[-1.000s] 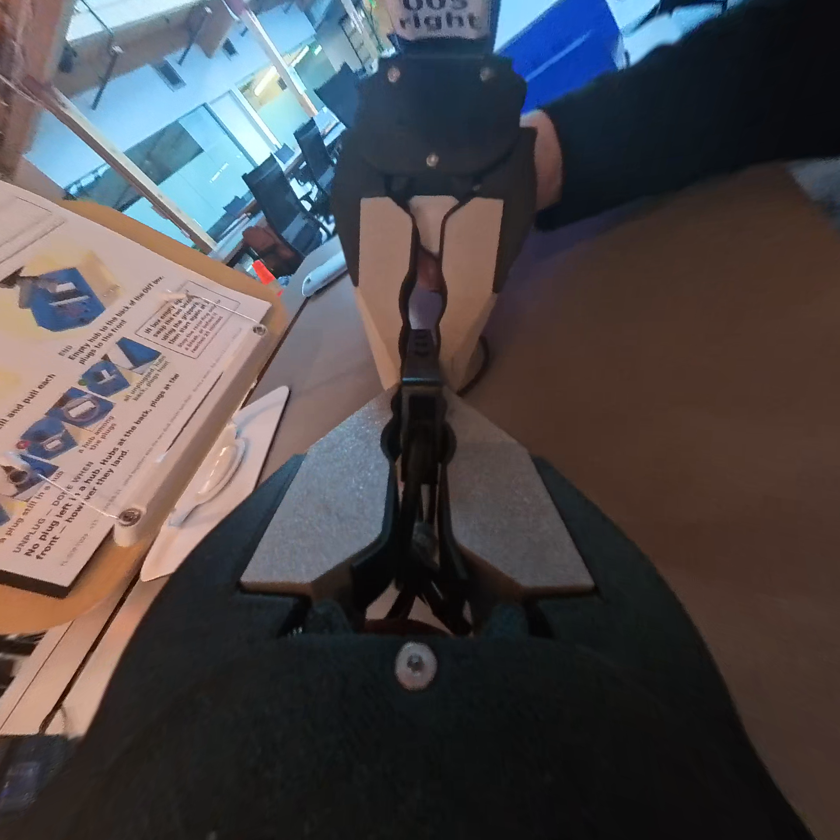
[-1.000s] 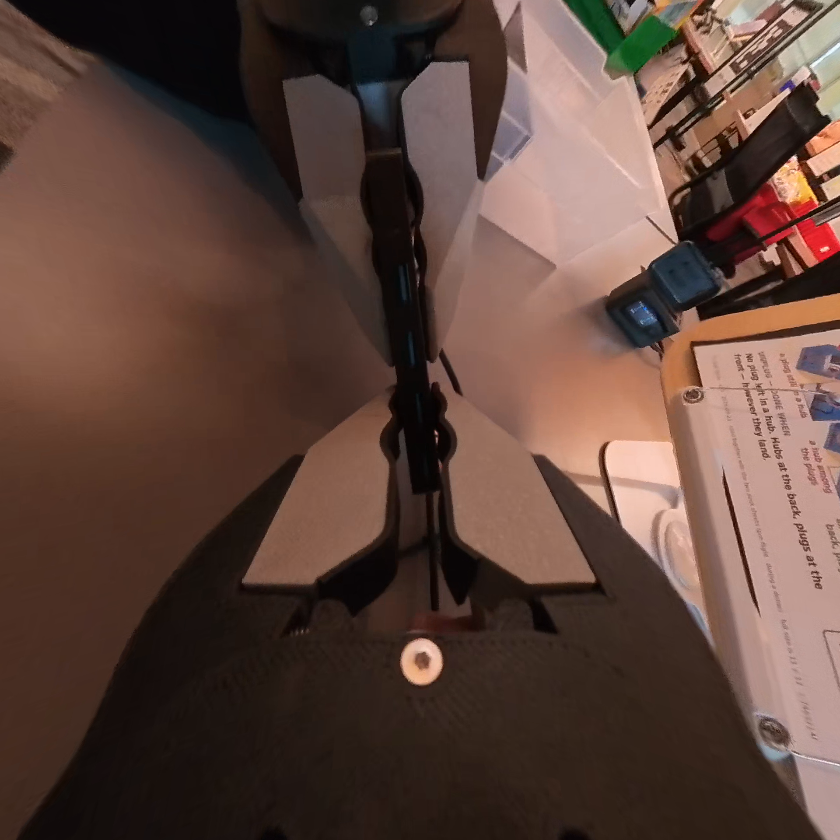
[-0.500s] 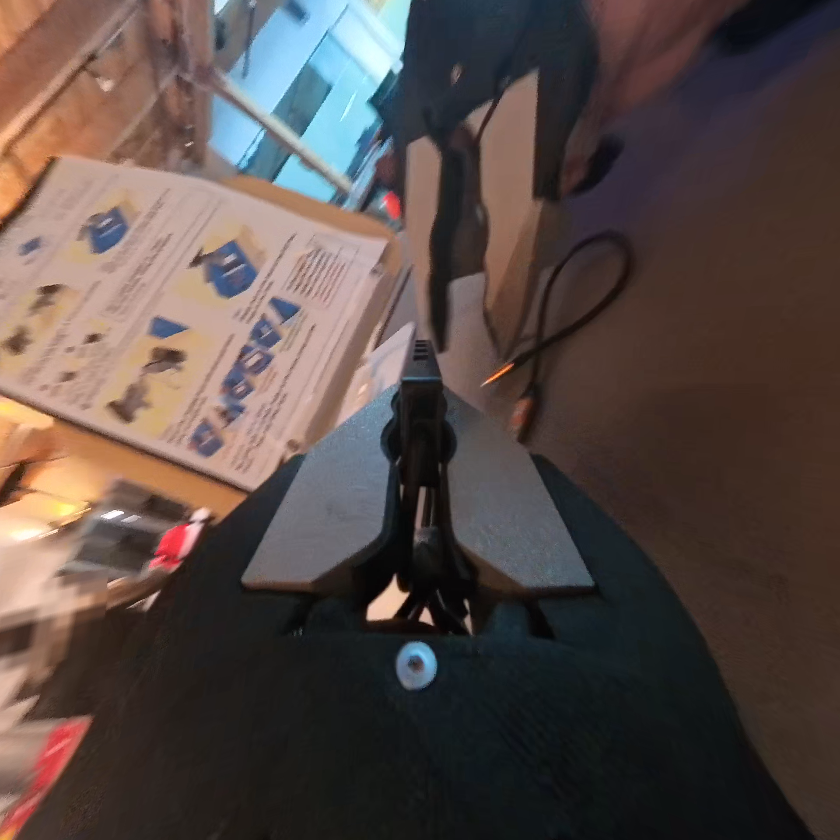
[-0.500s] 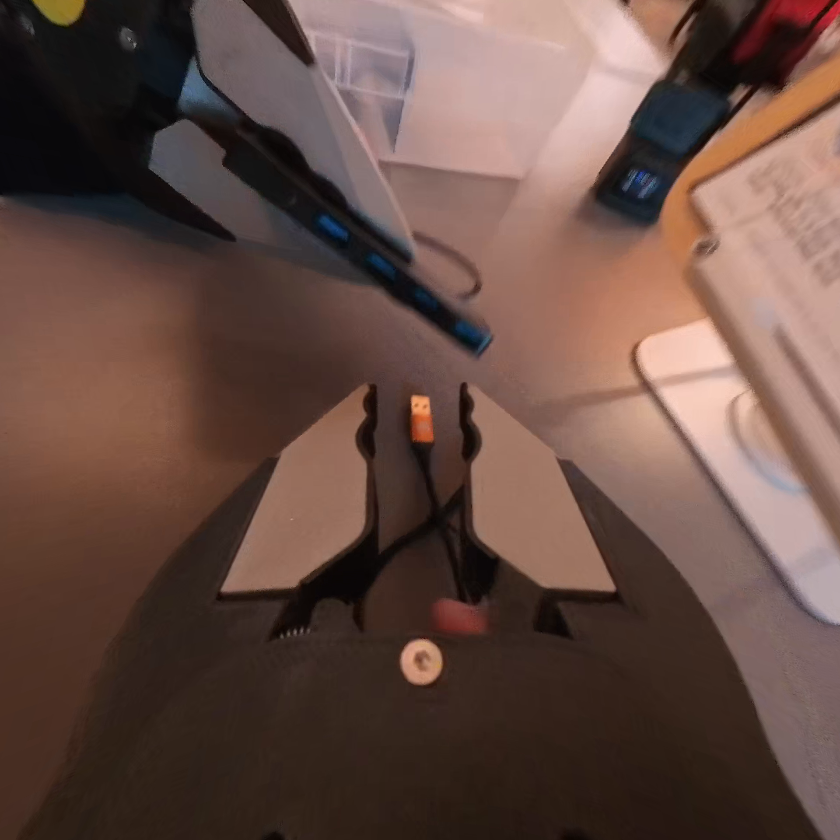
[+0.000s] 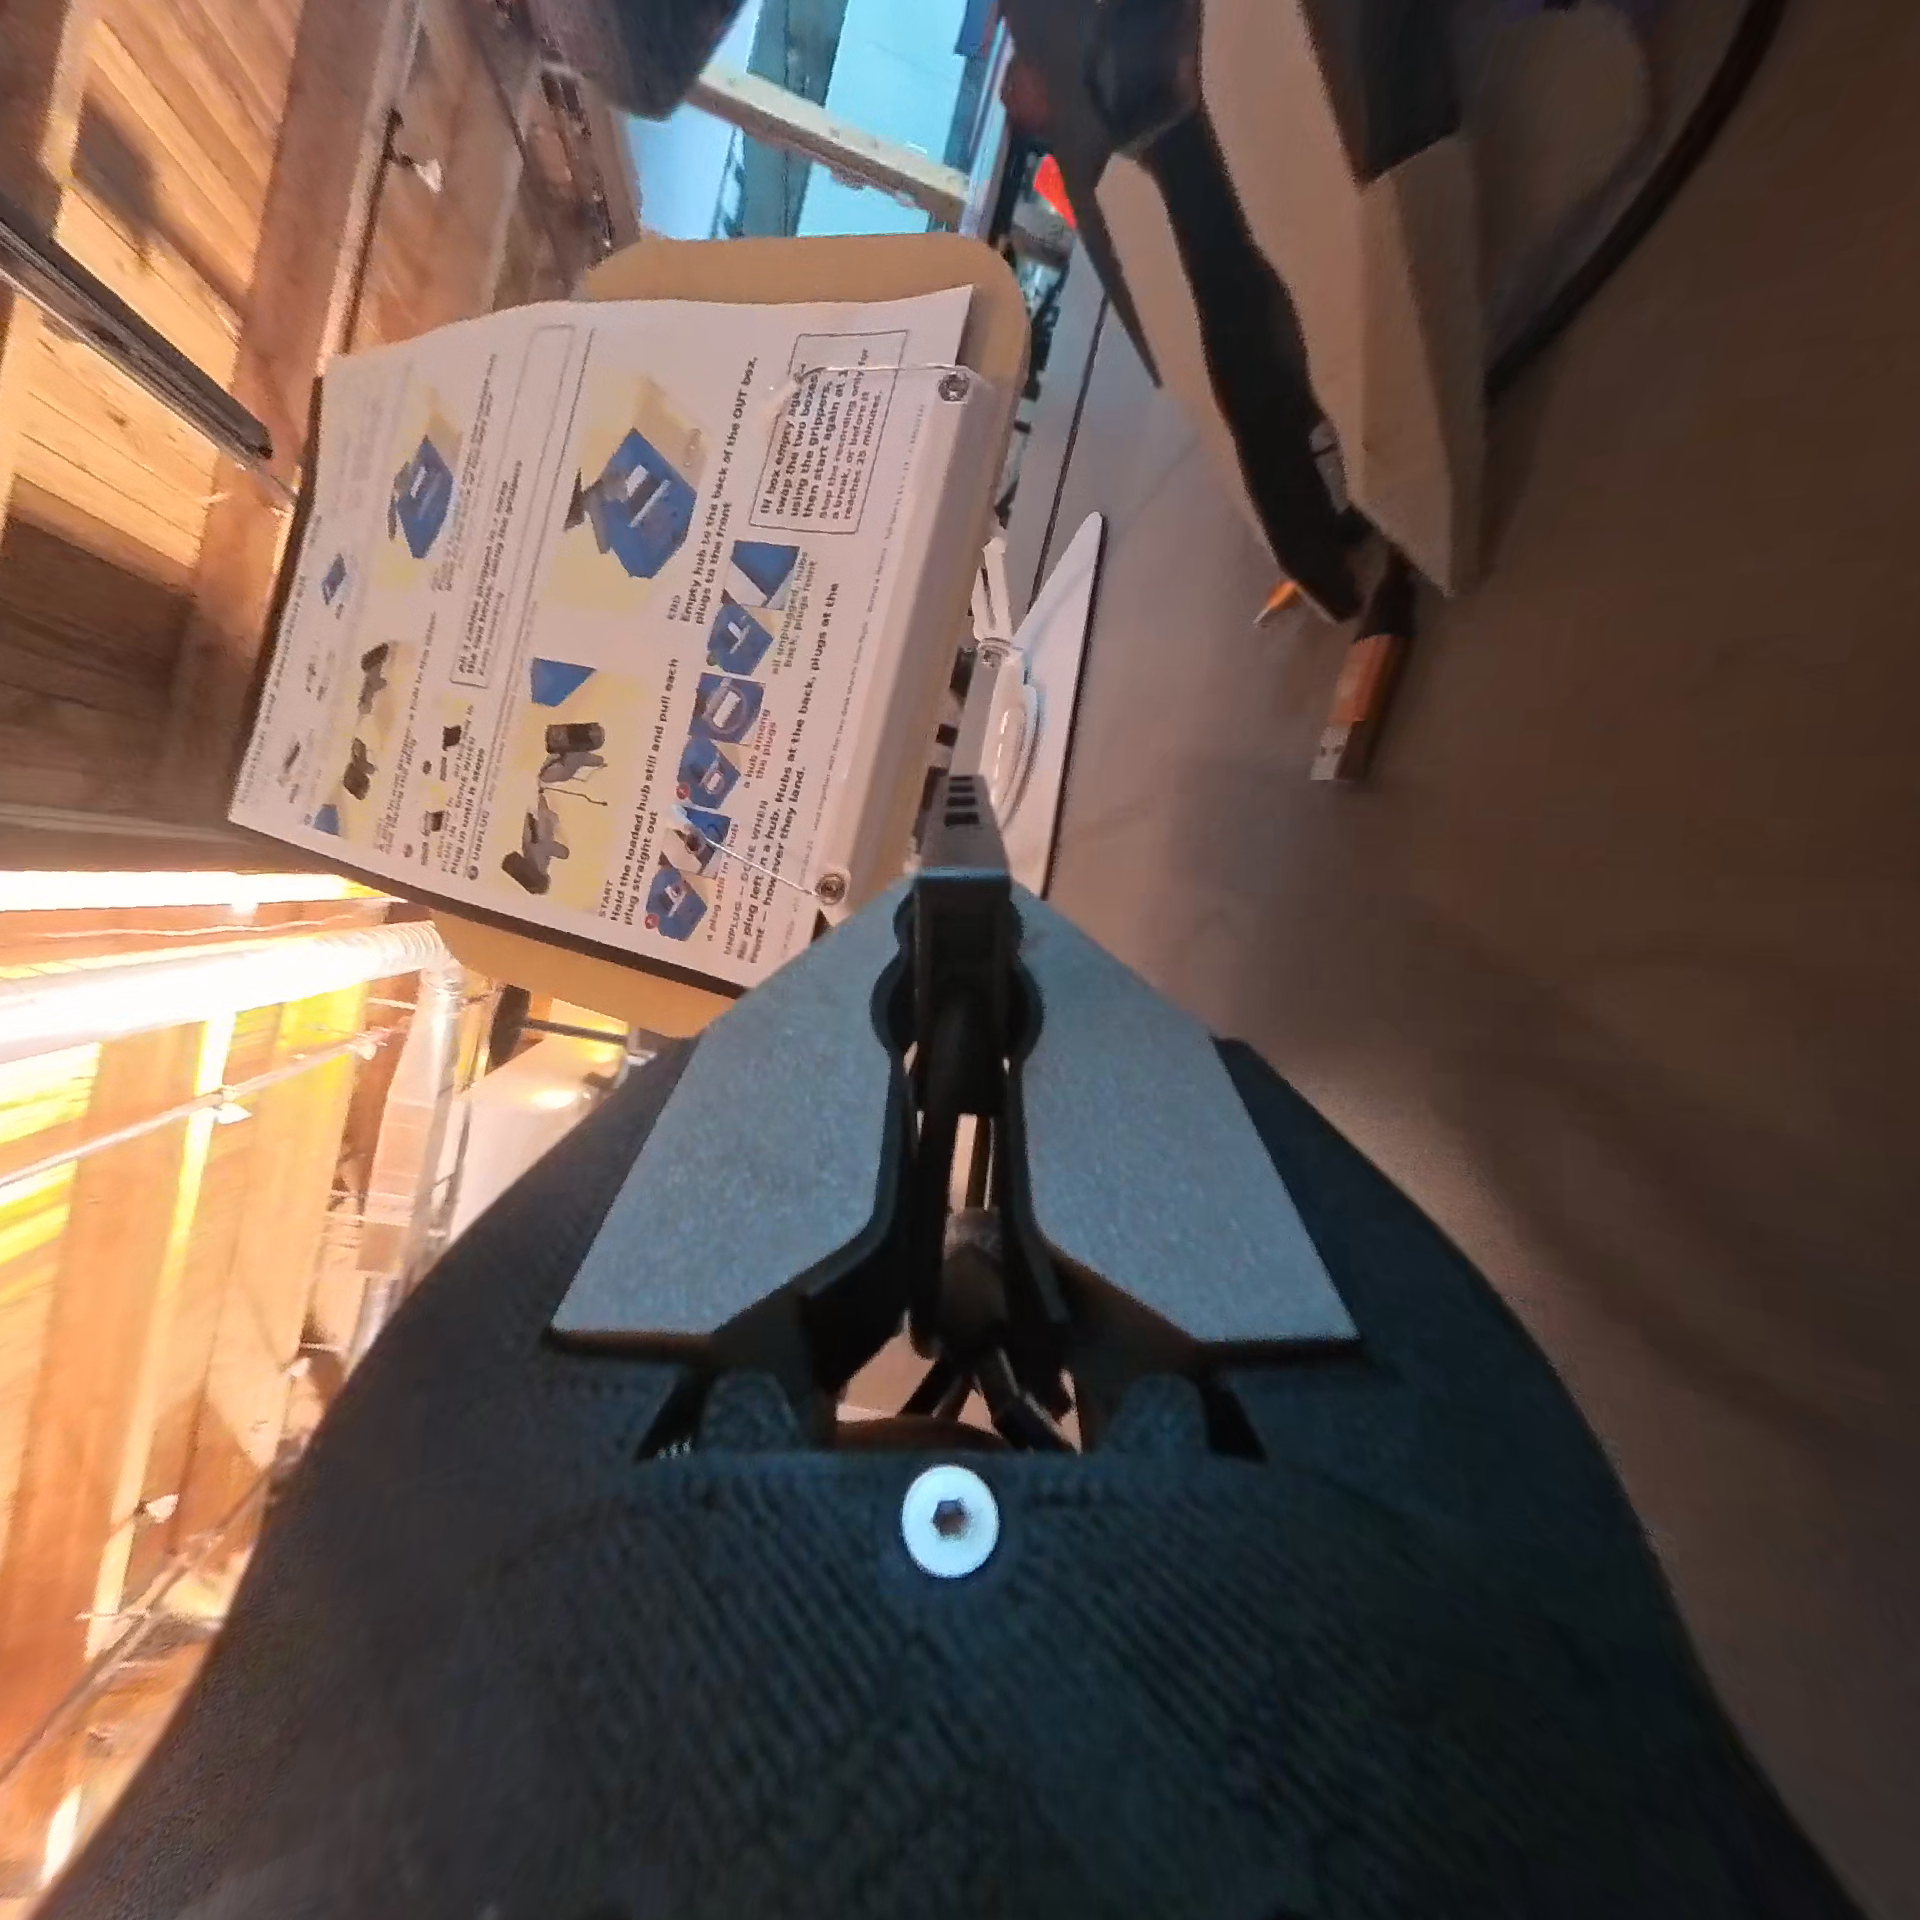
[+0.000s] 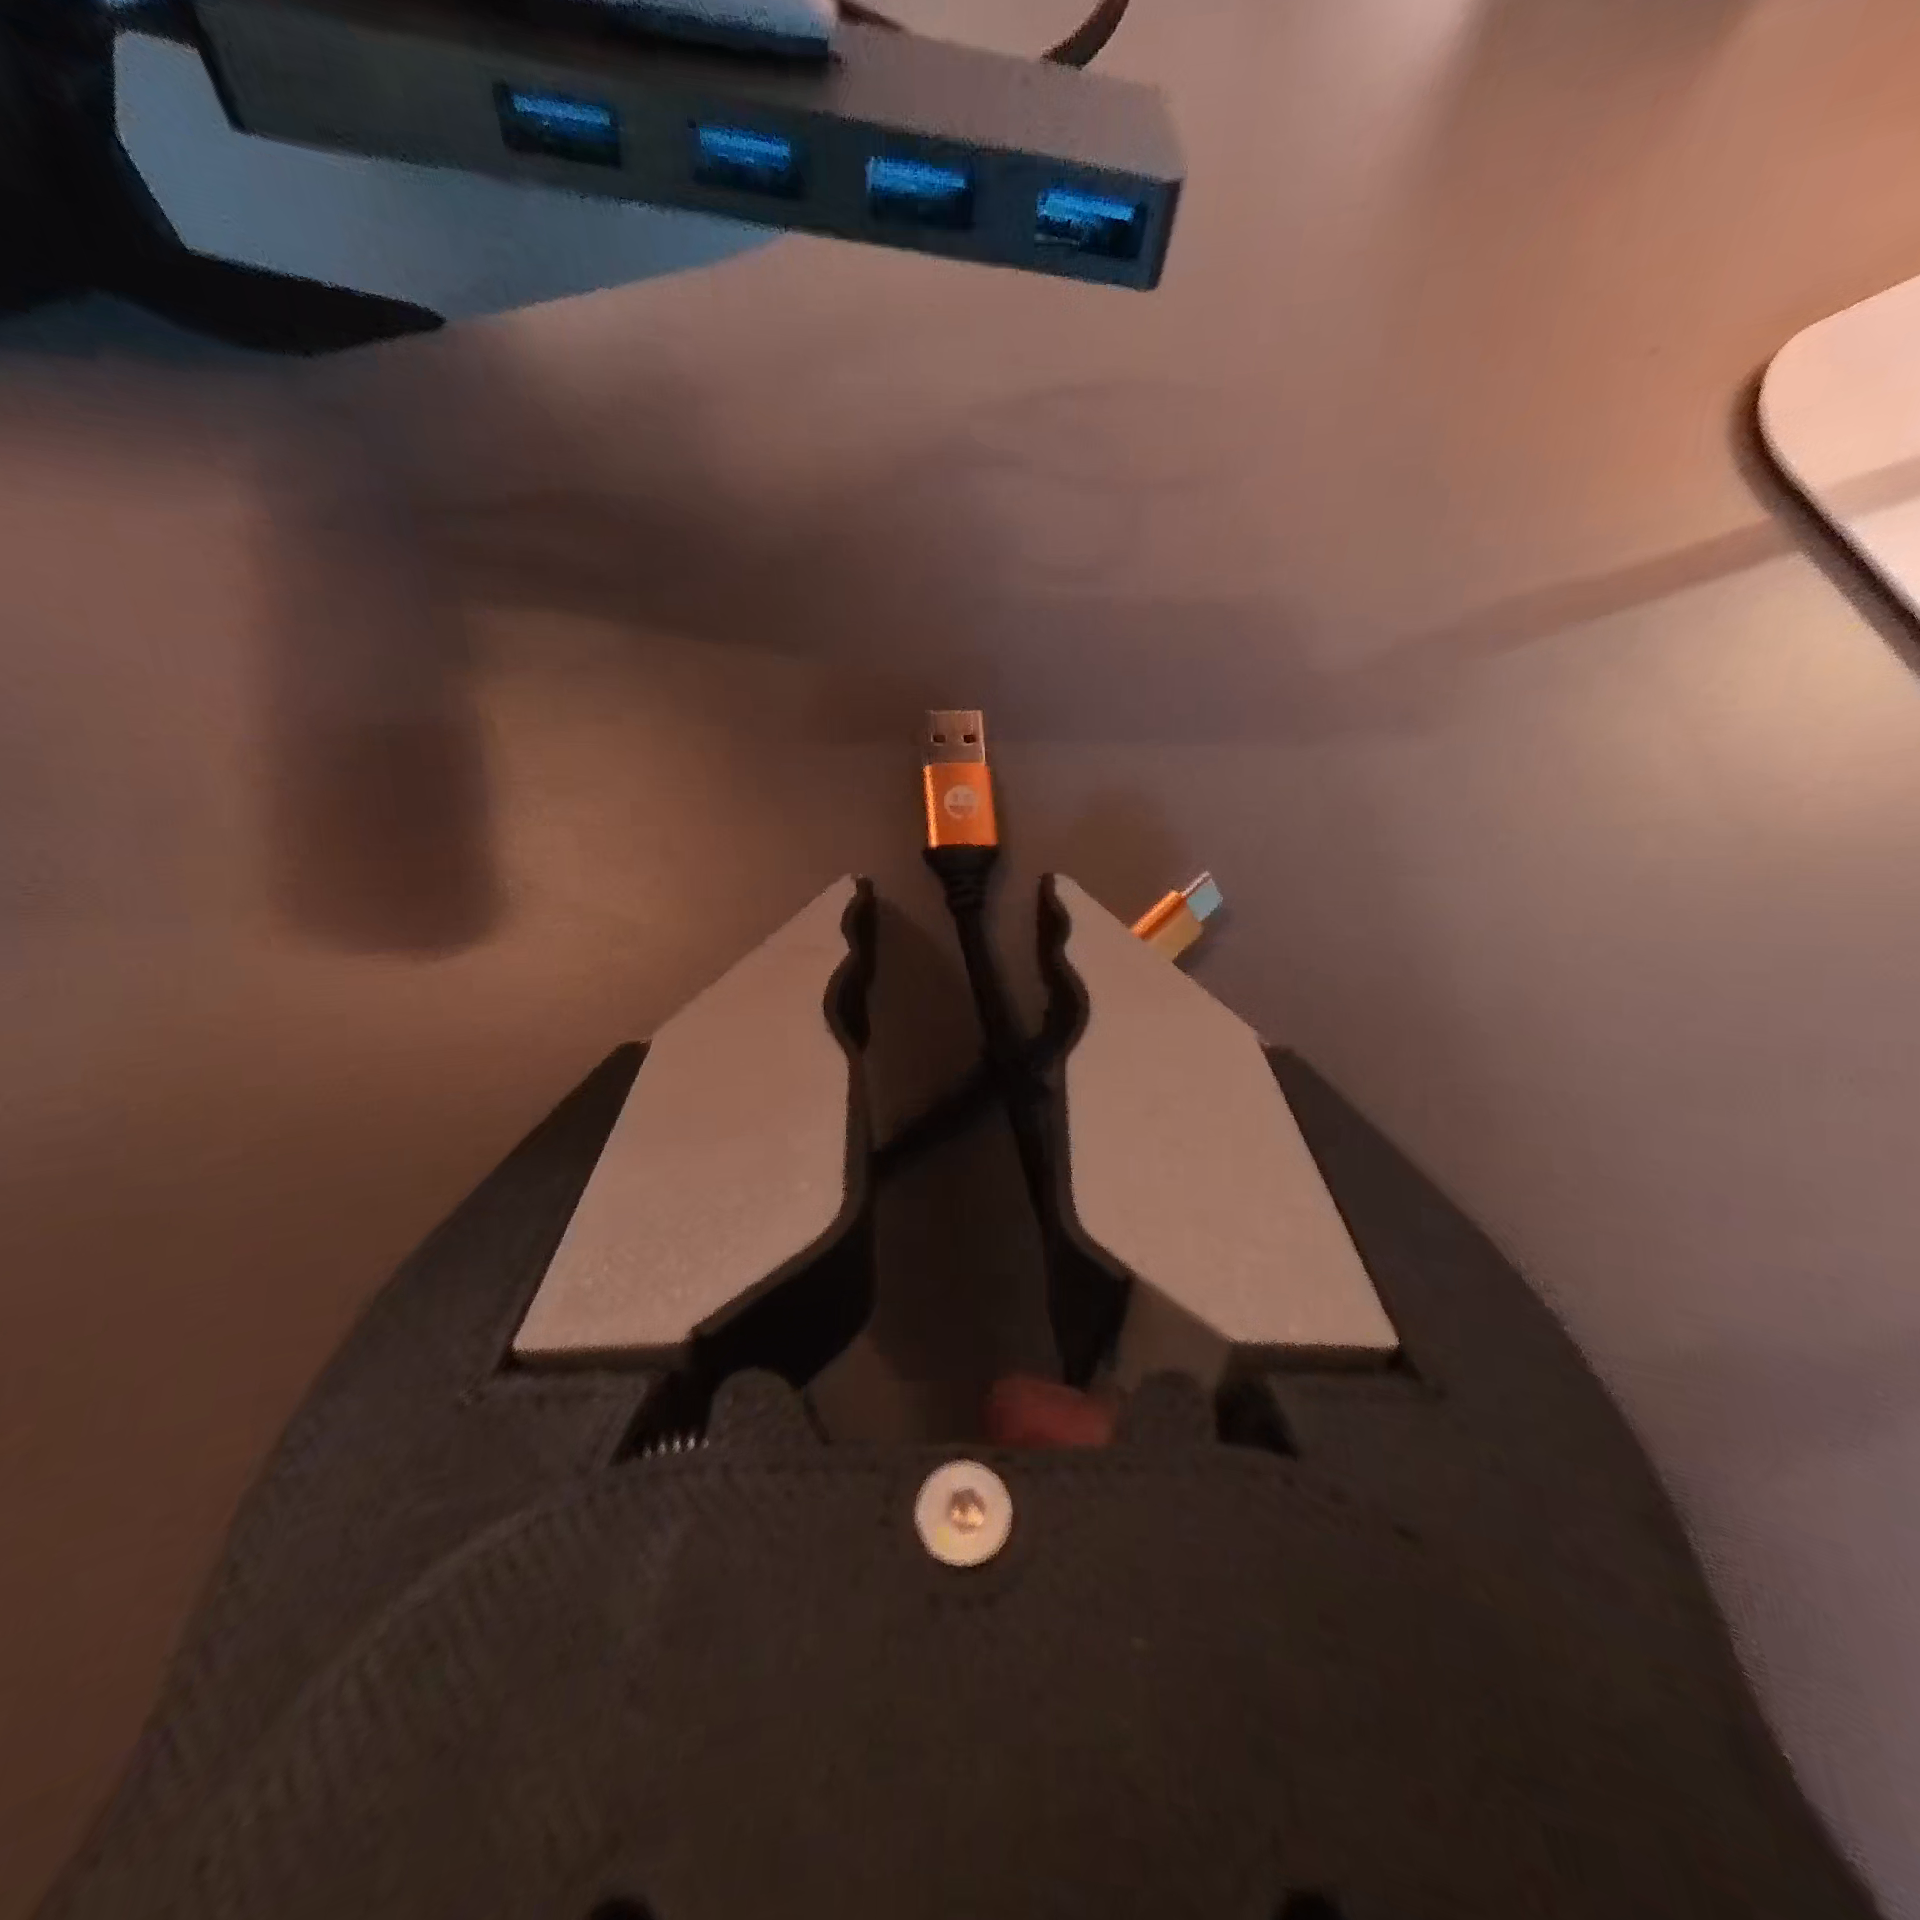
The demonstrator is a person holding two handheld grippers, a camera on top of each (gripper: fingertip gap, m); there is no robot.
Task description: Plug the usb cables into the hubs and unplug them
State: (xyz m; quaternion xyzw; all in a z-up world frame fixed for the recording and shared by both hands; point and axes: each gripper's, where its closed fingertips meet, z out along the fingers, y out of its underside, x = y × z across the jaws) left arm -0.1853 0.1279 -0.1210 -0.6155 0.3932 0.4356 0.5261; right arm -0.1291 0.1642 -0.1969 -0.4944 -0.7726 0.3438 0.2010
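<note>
My left gripper [image 5: 958, 904] is shut on a black USB hub [image 5: 961, 831], seen end-on and held above the table. In the right wrist view the hub [image 6: 727, 156] hangs at the top, showing a row of blue ports with no plugs in them. My right gripper [image 6: 954, 883] is open and low over the table. A black braided cable runs between its fingers, untouched. Its orange USB plug [image 6: 956, 790] lies on the table just past the fingertips, and its small orange end [image 6: 1179, 914] lies to the right. The left wrist view shows the plug [image 5: 1351, 717] below my right gripper's fingers [image 5: 1299, 343].
A printed instruction sheet [image 5: 623, 623] on a tan board stands at the left of the table. A flat white base [image 5: 1060, 665] lies beside it and shows at the right edge of the right wrist view [image 6: 1849, 436]. The table top [image 6: 1455, 727] is grey-brown. There is about 11 cm between the tips of the two grippers.
The grippers were tip to tip with the plug at the hub. The right gripper has opened and the plug now lies on the table. The left gripper swung away with the hub.
</note>
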